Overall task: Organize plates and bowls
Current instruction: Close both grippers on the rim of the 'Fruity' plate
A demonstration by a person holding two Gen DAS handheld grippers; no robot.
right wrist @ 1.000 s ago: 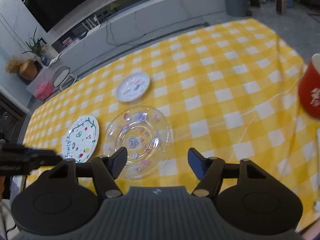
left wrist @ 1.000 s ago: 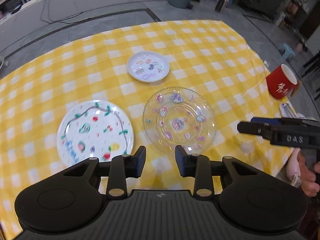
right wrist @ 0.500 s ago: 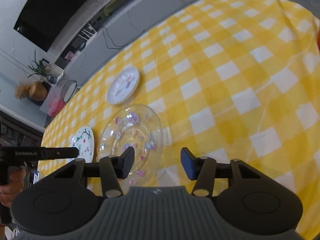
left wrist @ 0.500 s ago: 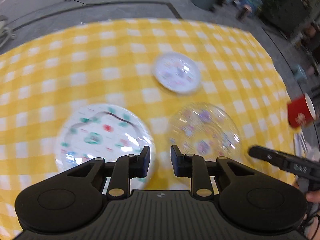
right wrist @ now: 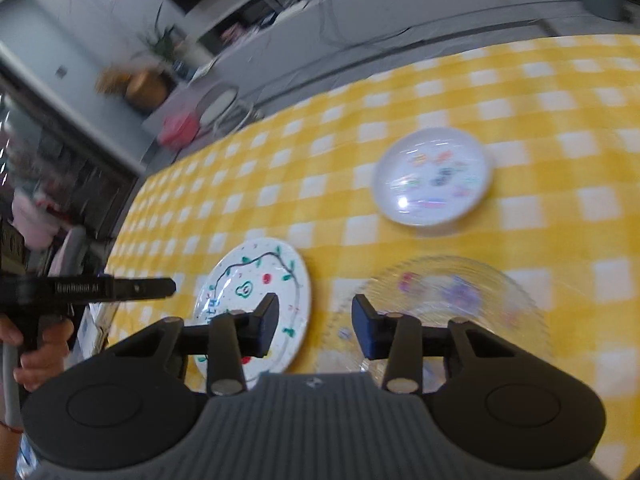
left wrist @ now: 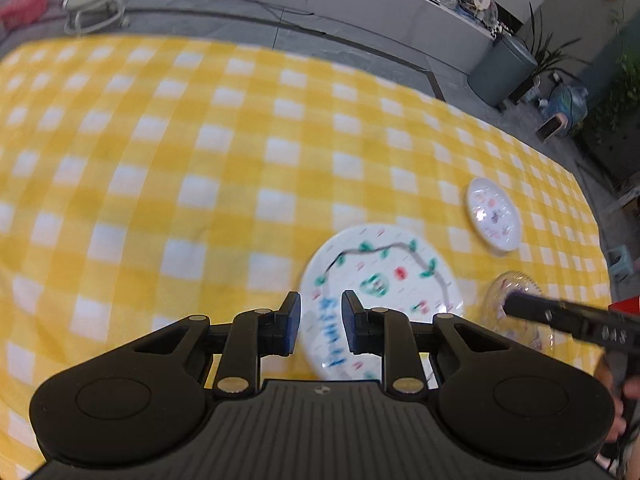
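Three dishes lie separate on the checked surface (left wrist: pixel 200 184): painted plate (left wrist: pixel 380 280), small plate (right wrist: pixel 432 176), glass dish (right wrist: pixel 460 292). Nothing stacked yet. Left tongs (left wrist: pixel 320 320) & right tongs (right wrist: pixel 314 324) apart, empty; right's jaws have just been closing.

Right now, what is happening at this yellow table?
A person holds a gripper in each hand above three dishes on the checked cloth. The left gripper points at the near rim of the fruit-painted plate. The right gripper, its fingers just closing, is over the clear glass plate. Nothing is held yet; the small white plate lies apart.
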